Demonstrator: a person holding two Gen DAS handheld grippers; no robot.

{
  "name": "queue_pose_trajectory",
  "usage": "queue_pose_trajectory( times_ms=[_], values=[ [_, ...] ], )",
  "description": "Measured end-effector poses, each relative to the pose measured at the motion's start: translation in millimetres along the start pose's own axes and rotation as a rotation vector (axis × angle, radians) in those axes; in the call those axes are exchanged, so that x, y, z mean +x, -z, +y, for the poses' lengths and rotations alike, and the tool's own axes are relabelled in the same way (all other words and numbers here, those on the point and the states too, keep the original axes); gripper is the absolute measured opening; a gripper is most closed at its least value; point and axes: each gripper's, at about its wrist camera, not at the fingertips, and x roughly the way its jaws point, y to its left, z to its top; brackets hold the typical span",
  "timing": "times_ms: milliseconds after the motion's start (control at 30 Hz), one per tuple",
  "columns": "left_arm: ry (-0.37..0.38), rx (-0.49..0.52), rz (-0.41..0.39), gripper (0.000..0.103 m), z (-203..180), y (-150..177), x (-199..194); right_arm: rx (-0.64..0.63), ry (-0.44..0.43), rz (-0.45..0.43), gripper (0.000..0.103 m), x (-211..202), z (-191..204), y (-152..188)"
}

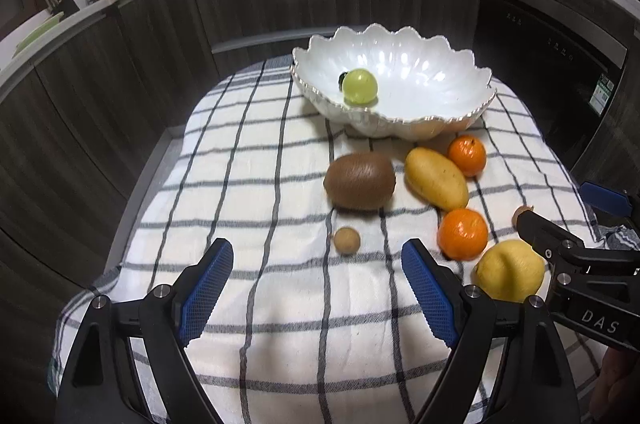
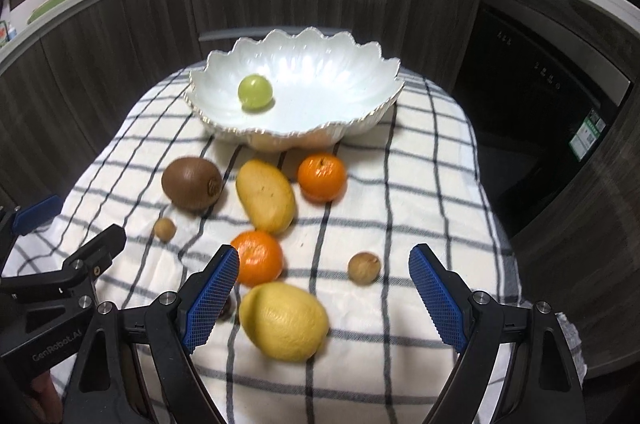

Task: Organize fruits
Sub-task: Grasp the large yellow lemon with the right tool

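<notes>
A white scalloped bowl [image 1: 424, 71] [image 2: 328, 79] stands at the far end of the checked cloth with one green round fruit [image 1: 360, 87] [image 2: 255, 91] in it. In front of it lie a kiwi [image 1: 359, 180], a mango [image 1: 436, 177], two oranges [image 1: 467, 151] [image 1: 463, 234], a lemon [image 2: 284, 320] and two small brown fruits [image 2: 165, 228] [image 2: 363, 267]. My left gripper [image 1: 318, 252] is open above the cloth, just short of one small brown fruit [image 1: 347, 241]. My right gripper [image 2: 324, 256] is open over the lemon, touching nothing.
The checked cloth [image 1: 248, 151] covers a small table with dark cabinet fronts [image 1: 120, 71] close behind and to the left. A dark appliance [image 2: 552, 95] stands to the right. The two grippers hang side by side, each seen at the edge of the other's view.
</notes>
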Motion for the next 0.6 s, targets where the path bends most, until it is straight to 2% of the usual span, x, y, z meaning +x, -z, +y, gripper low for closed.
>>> queue_pose_trajectory(
  times_ms=[600],
  values=[
    [-0.021, -0.013, 0.048, 0.086, 6, 14, 16, -0.032, -0.036, 0.135, 0.087, 36, 15, 25]
  ],
)
